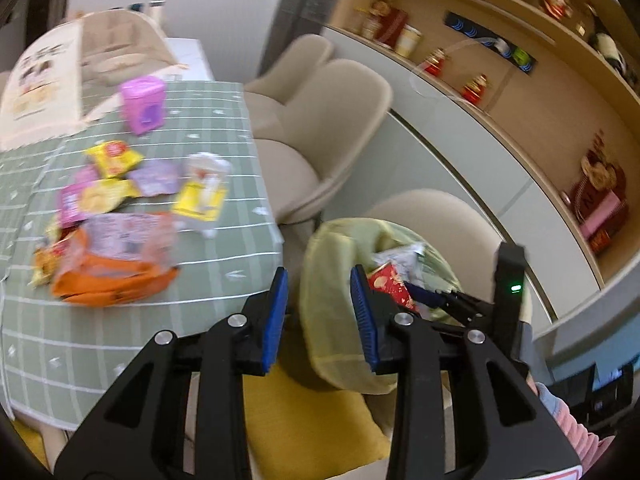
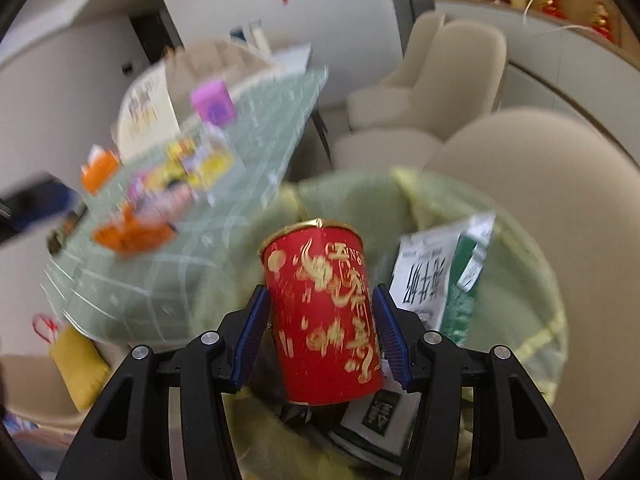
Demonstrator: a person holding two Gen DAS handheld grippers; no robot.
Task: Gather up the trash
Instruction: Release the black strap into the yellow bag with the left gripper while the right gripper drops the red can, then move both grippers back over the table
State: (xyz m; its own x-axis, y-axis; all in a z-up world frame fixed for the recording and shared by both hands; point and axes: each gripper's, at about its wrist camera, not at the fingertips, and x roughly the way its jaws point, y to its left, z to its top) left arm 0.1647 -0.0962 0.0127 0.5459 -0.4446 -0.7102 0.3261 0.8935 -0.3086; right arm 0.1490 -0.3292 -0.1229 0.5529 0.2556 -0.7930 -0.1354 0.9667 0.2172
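The right gripper (image 2: 320, 334) pinches a red can (image 2: 322, 312) over the open yellow trash bag (image 2: 532, 280) beside the table (image 1: 224, 240), while the empty left gripper (image 1: 320, 320), jaws spread, hangs near wrappers (image 1: 116, 256).

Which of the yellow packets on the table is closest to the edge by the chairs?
The yellow packet with the clear crinkly top. It lies alone toward the chair side, while the other two yellow packets sit further in among the purple wrappers.
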